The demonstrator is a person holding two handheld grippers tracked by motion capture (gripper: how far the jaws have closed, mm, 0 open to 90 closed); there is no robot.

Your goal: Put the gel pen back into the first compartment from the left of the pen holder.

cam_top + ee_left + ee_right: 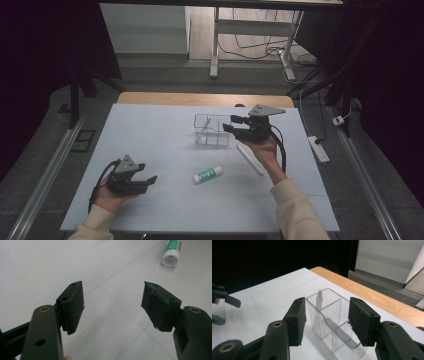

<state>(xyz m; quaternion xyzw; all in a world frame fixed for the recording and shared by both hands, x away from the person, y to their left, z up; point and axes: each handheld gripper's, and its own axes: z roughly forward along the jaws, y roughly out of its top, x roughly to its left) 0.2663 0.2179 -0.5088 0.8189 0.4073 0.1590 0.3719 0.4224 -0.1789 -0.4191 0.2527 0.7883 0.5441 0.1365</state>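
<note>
Two tongs work over a white-topped bench (pixel 165 130), one in each of the person's hands. At the near left, the left tongs (pixel 150 179) rest in an upturned hand (pixel 107 196) low over the surface, jaws pointing toward the middle of the bench. In the left gripper view those jaws stand wide apart with nothing between them, only bare white board beneath, and the capped end of a glue stick (pixel 172 251) shows at the top right, well beyond the pads.

Near the middle of the bench, the glue stick (pixel 208 174), white with a green label, lies on its side, apart from both tongs.

Farther back and right of centre stands a clear plastic organiser (pixel 211 131) split into compartments. A slim white pen (pixel 319 300) leans upright in its far compartment, as the right gripper view shows. Another white pen (pixel 249 160) lies flat on the bench just near of the organiser, slanting toward the person's right forearm.

On the right, the right tongs (pixel 229 123) are raised in the right hand (pixel 265 150) with their tips at the organiser's right side. In the right gripper view the jaws are spread, and the organiser (pixel 337 322) sits in the line between them; whether either pad touches its wall is hard to say from this angle, but they do not appear to be pressing on it.
</note>
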